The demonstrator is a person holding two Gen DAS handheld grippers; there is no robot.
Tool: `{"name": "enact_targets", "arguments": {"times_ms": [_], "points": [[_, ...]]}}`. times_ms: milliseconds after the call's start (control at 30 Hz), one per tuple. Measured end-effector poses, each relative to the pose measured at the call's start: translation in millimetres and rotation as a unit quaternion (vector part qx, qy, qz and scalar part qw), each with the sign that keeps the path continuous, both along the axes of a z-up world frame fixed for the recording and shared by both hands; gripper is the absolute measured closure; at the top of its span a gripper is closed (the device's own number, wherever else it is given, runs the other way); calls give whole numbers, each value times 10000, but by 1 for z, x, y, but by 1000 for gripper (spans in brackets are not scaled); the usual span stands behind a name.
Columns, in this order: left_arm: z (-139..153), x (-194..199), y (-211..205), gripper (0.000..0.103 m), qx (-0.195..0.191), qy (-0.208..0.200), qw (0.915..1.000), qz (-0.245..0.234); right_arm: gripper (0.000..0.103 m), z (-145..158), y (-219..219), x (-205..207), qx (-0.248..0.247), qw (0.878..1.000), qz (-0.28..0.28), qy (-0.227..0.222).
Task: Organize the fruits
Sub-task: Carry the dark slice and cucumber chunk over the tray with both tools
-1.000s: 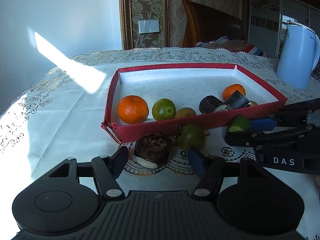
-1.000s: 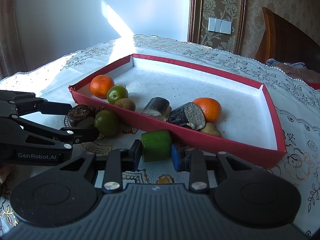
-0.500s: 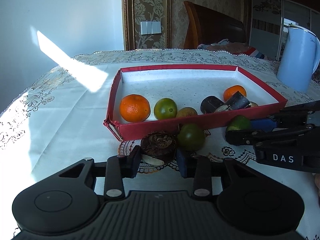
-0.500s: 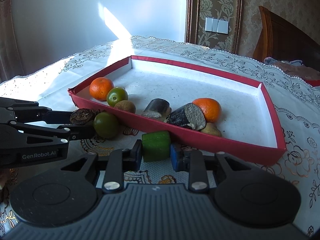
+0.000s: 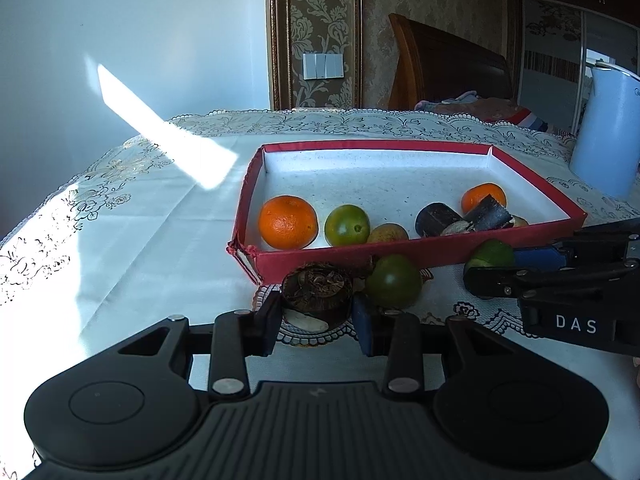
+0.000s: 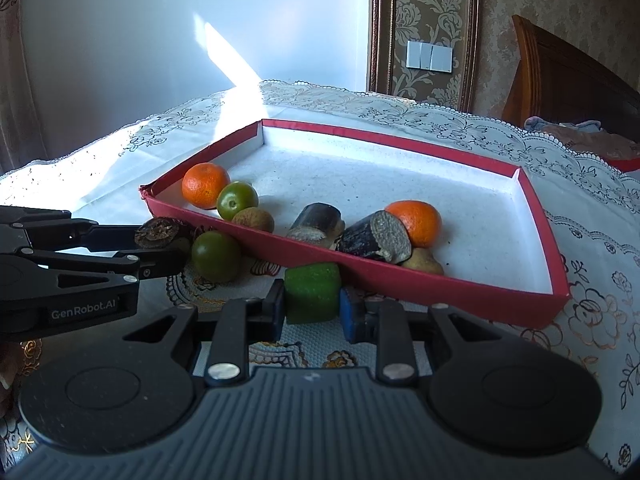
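A red tray point(image 5: 420, 246) with a white floor holds two oranges point(image 5: 287, 222), a green round fruit point(image 5: 347, 225), a brownish fruit point(image 5: 387, 234) and two dark cut pieces point(image 5: 436, 220). Just in front of the tray's near wall, my left gripper point(image 5: 316, 322) is shut on a dark brown round piece point(image 5: 318, 292) over a lace doily. A dark green round fruit point(image 5: 394, 286) lies beside it on the cloth. To the right, my right gripper point(image 6: 313, 316) is shut on a green cut piece point(image 6: 312, 294) close to the tray wall point(image 6: 400, 284).
A light blue jug point(image 5: 608, 132) stands at the back right of the table. The embroidered white tablecloth point(image 5: 140, 220) spreads to the left of the tray, with a bright sun patch. A wooden chair back point(image 5: 440, 68) rises behind the table.
My left gripper's jaws have come together from wide apart onto the dark brown piece. The right gripper keeps its hold on the green piece and has not shifted.
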State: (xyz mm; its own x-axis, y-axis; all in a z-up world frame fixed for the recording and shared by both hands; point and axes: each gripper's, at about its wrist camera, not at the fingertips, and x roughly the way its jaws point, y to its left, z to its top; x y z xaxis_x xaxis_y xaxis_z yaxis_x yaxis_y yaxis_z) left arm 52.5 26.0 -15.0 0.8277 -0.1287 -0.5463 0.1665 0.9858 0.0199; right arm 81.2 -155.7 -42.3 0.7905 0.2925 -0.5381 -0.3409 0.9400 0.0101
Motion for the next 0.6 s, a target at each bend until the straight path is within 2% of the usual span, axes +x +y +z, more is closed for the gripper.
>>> {"name": "enact_targets", "arguments": {"times_ms": [367,600], "points": [[15,-14,-7,66,36,-398,9989,241,77,16,3,-12,258,9992,-11,-320],[29,-8,-9,66,-22,-558,9976,405,77,24,6,-11,382,9980,-108,-492]]}}
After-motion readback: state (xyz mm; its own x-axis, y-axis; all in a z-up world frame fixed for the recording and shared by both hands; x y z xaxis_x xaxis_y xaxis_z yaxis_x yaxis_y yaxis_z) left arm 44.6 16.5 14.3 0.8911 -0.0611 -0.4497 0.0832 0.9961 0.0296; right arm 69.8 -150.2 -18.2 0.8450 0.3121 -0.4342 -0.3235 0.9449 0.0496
